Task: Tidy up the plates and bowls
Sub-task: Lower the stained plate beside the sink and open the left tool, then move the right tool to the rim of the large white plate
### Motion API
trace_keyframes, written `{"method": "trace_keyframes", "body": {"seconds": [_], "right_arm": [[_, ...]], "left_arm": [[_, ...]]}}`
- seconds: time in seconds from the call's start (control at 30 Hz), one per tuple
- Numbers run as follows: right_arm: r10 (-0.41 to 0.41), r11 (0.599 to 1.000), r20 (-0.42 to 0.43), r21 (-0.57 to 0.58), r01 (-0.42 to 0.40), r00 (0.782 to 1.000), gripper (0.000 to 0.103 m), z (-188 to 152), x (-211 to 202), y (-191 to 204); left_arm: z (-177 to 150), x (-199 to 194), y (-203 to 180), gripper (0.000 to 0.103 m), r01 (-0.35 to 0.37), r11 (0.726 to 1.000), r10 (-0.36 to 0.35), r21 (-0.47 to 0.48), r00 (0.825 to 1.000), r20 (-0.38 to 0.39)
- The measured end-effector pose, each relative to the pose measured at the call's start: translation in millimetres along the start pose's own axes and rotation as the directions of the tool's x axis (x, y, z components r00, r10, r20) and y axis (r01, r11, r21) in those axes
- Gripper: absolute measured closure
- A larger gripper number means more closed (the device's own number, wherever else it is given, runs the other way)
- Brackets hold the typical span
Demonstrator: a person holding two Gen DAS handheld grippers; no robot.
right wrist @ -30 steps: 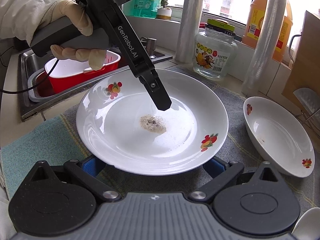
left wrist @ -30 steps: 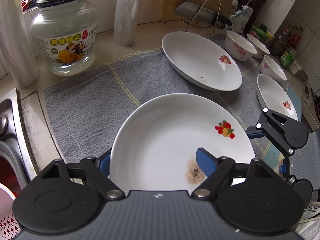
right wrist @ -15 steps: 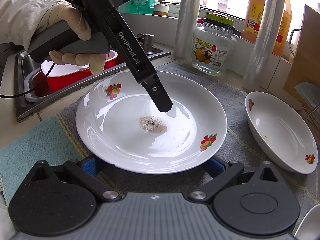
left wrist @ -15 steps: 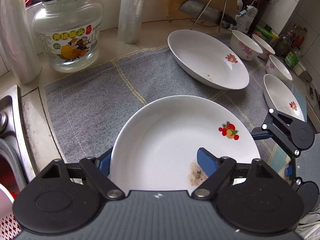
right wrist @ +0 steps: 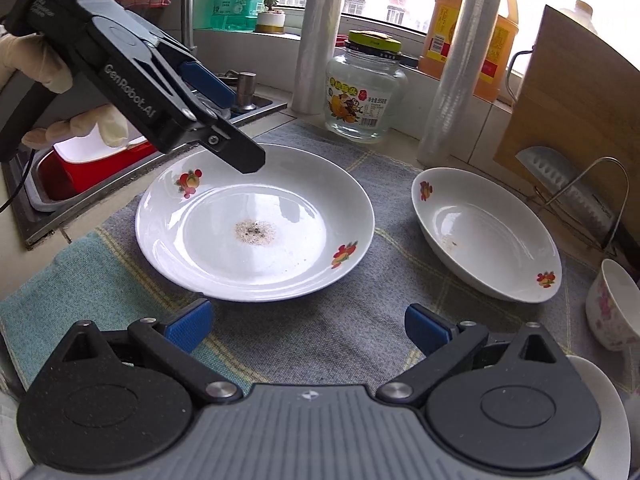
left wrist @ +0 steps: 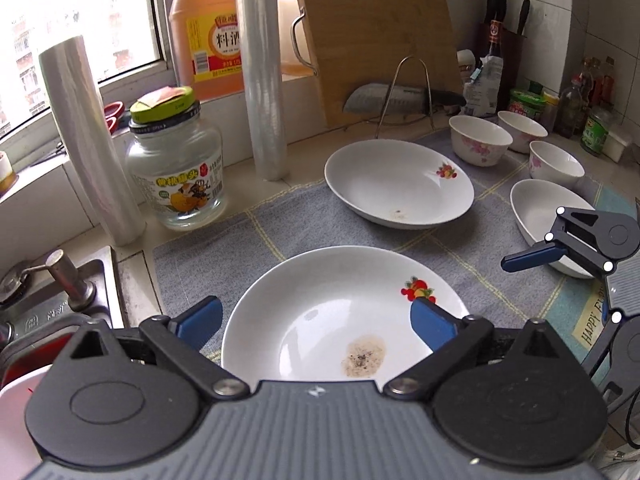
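A soiled plate (left wrist: pixel 340 320) lies flat on the grey mat (left wrist: pixel 280 220) near the desk's sink-side edge, set down apparently as the base for a stack. The left gripper (left wrist: pixel 316 318) hangs above its rim, jaws opening, touching nothing. The right gripper (right wrist: pixel 308 326) waits with jaws spread and empty. Only the left view shows the three small bowls (left wrist: pixel 480 140) at the mat's far corner; only the right shows the gloved hand (right wrist: pixel 76 128).

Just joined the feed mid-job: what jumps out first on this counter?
The big white plate with a gritty brown stain at its centre, lying on the grey mat. The left tongs hang over its far rim, jaws opening, nothing between them. A second plate sits to its right.
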State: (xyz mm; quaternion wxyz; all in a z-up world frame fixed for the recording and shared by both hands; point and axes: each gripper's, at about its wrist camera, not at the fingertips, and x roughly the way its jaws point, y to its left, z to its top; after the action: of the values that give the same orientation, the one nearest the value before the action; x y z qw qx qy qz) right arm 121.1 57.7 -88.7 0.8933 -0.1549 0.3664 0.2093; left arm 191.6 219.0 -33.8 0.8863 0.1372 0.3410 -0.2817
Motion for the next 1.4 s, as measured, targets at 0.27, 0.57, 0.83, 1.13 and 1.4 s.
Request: {"method": "trace_keyframes", "body": {"seconds": [0.27,0.57,0.83,1.13,1.4], "right_arm": [[-0.068,0.997,-0.003,0.043,0.068,0.998,0.000,-16,-28,-11],[-0.114,0.991,-0.005,0.071,0.114,0.993,0.000,-53,-67,-37],[-0.087,0.994,0.005,0.068,0.086,0.996,0.000,-81,-88,-60],[-0.103,0.990,0.007,0.102,0.102,0.995,0.000,-89,-94,-63],[-0.201,0.967,-0.049,0.151,0.206,0.978,0.000,-83,-95,-68]], "left_arm": [[-4,-23,-59,0.003,-0.048,0.999,0.049,-0.022,0.997,0.063],[-5,-28,-125,0.002,-0.072,0.995,0.078,-0.069,0.993,0.084],[-18,-30,-169,0.002,-0.088,0.990,0.095,-0.110,0.994,0.057],[-25,-29,-176,0.002,-0.051,0.995,0.054,-0.090,0.998,0.039],[-23,-15,-167,0.002,0.049,0.997,-0.046,-0.057,0.998,0.052]]}}
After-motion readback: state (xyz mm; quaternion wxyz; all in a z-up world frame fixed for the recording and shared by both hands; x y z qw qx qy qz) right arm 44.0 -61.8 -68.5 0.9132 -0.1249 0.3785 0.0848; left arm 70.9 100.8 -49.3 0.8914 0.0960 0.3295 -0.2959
